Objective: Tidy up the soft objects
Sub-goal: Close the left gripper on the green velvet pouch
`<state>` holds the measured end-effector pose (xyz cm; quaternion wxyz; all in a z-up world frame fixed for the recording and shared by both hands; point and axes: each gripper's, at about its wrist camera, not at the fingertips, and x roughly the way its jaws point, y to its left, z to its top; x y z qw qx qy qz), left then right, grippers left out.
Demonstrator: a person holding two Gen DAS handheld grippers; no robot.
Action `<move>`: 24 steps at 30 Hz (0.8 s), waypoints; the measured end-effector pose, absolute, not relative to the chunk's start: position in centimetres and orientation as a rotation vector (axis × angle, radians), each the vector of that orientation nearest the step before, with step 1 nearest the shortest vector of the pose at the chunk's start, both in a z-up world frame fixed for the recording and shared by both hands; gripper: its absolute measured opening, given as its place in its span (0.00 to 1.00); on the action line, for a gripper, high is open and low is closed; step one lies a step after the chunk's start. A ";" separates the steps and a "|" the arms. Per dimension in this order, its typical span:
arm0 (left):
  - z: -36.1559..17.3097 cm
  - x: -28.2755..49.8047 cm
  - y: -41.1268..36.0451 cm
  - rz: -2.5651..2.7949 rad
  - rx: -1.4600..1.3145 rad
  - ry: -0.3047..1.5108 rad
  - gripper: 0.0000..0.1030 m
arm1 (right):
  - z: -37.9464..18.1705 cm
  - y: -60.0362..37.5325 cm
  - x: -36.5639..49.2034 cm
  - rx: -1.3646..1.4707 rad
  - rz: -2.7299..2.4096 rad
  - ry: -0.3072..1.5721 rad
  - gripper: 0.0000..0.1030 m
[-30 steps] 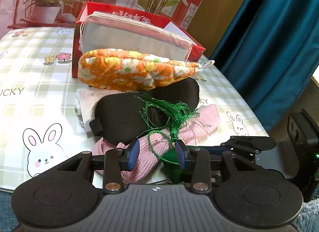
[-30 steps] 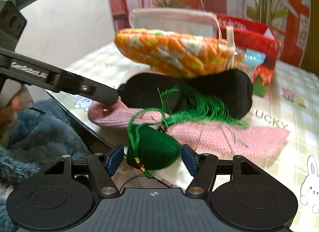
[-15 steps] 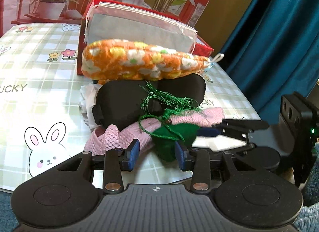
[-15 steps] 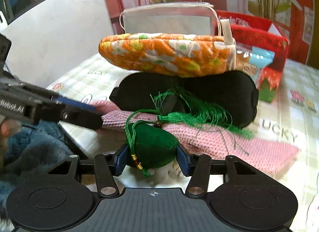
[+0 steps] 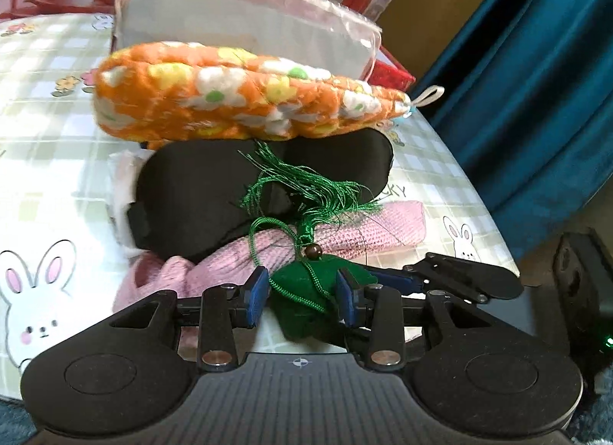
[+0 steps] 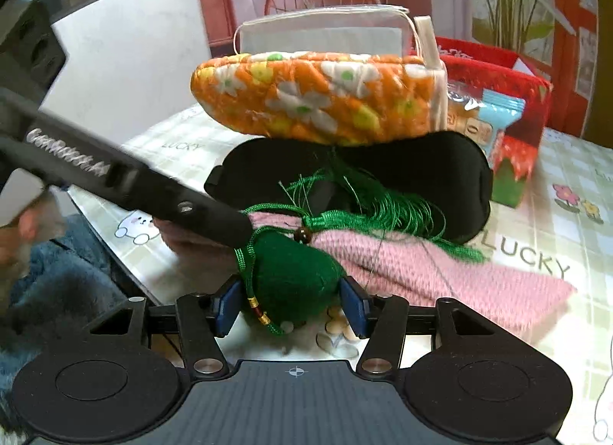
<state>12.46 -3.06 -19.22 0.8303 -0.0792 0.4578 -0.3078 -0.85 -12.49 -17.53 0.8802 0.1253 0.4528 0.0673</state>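
A green sachet (image 6: 291, 276) with a bead and a green tassel (image 6: 387, 207) lies at the near table edge. My right gripper (image 6: 291, 303) is shut on it, both blue pads against its sides. The sachet (image 5: 299, 284) also sits between the fingers of my left gripper (image 5: 300, 288), which stands open around it; one left finger (image 6: 153, 184) reaches its upper corner. Behind it are stacked a pink knitted cloth (image 5: 383, 223), a black eye mask (image 5: 199, 200) and an orange flowered pouch (image 5: 230, 100). The right gripper's fingers (image 5: 440, 276) show from the right.
A clear white pouch (image 6: 325, 31) stands behind the stack, against a red box (image 6: 498, 62) with a blue snack packet (image 6: 494, 115) beside it. The checked tablecloth (image 5: 46, 161) spreads left. A blue curtain (image 5: 536, 100) hangs right of the table edge.
My right gripper's jaws have closed onto the green sachet. My left gripper has come forward toward the pile, so the sachet now lies between its fingers.
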 end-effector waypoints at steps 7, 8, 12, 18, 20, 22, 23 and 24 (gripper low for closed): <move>-20.3 13.2 -3.3 -0.686 -0.228 0.981 0.39 | -17.2 -12.0 -1.2 0.214 0.119 0.944 0.51; -20.5 13.1 -3.3 -0.697 -0.238 0.979 0.39 | -17.1 -12.0 -1.2 0.215 0.118 0.946 0.51; -21.2 12.5 -3.3 -0.720 -0.253 0.959 0.40 | -17.2 -12.3 -1.4 0.229 0.115 0.961 0.51; -21.3 11.8 -3.4 -0.721 -0.230 0.921 0.38 | -17.4 -12.3 -1.5 0.249 0.134 0.968 0.50; -21.3 11.7 -3.0 -0.721 -0.244 0.922 0.38 | -17.6 -12.2 -1.4 0.241 0.142 0.965 0.50; -21.5 11.8 -2.7 -0.720 -0.263 0.925 0.38 | -17.7 -12.1 -1.3 0.242 0.142 0.962 0.50; -21.6 11.7 -2.7 -0.718 -0.266 0.924 0.38 | -17.7 -12.1 -1.3 0.245 0.138 0.959 0.51; -21.6 11.7 -2.6 -0.717 -0.267 0.924 0.38 | -17.7 -12.1 -1.3 0.246 0.131 0.953 0.51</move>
